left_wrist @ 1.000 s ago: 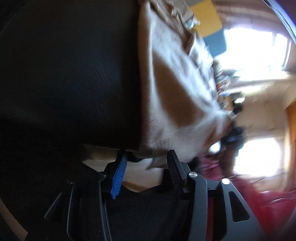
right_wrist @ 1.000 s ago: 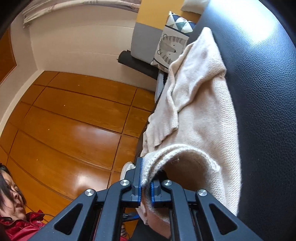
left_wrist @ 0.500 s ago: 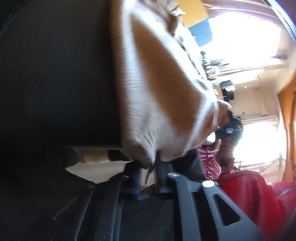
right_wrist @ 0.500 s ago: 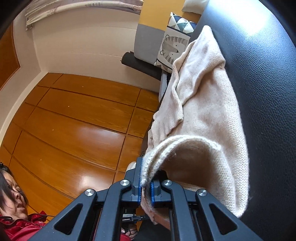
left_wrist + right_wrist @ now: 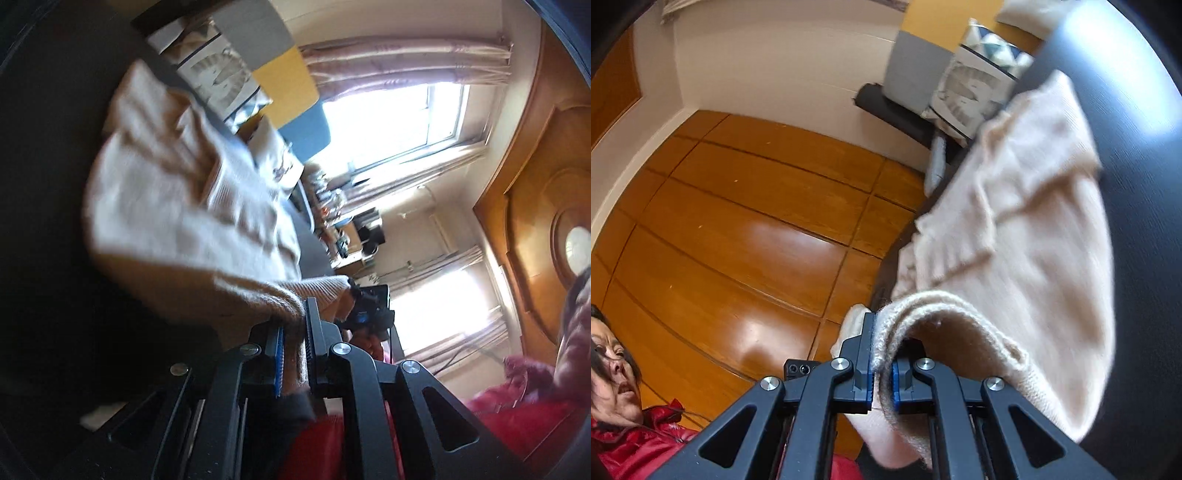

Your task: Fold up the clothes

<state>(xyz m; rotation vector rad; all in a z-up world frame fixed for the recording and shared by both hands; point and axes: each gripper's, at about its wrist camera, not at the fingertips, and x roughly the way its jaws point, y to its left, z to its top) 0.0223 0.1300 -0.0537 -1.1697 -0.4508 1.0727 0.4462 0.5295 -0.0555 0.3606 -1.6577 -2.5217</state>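
Observation:
A cream knitted sweater (image 5: 177,206) lies across a black leather surface (image 5: 48,184), its near hem lifted. My left gripper (image 5: 293,354) is shut on one corner of that hem, the knit squeezed between the blue pads. In the right wrist view the same sweater (image 5: 1034,229) drapes over the black leather surface (image 5: 1145,240), and my right gripper (image 5: 881,373) is shut on the ribbed hem at the other corner. The hem arches up from the right jaws. The far end of the sweater rests near the cushions.
Patterned cushions (image 5: 975,92) and a grey, yellow and blue backrest (image 5: 291,85) stand at the far end. A glossy wooden floor (image 5: 757,229) lies left of the black surface. A person in a red jacket (image 5: 631,439) is close behind the grippers. Bright windows (image 5: 391,122) light the room.
The left gripper closed on the sweater's hem corner and then rose, lifting the fabric. The right gripper stayed shut on its corner and rose a little with the hem.

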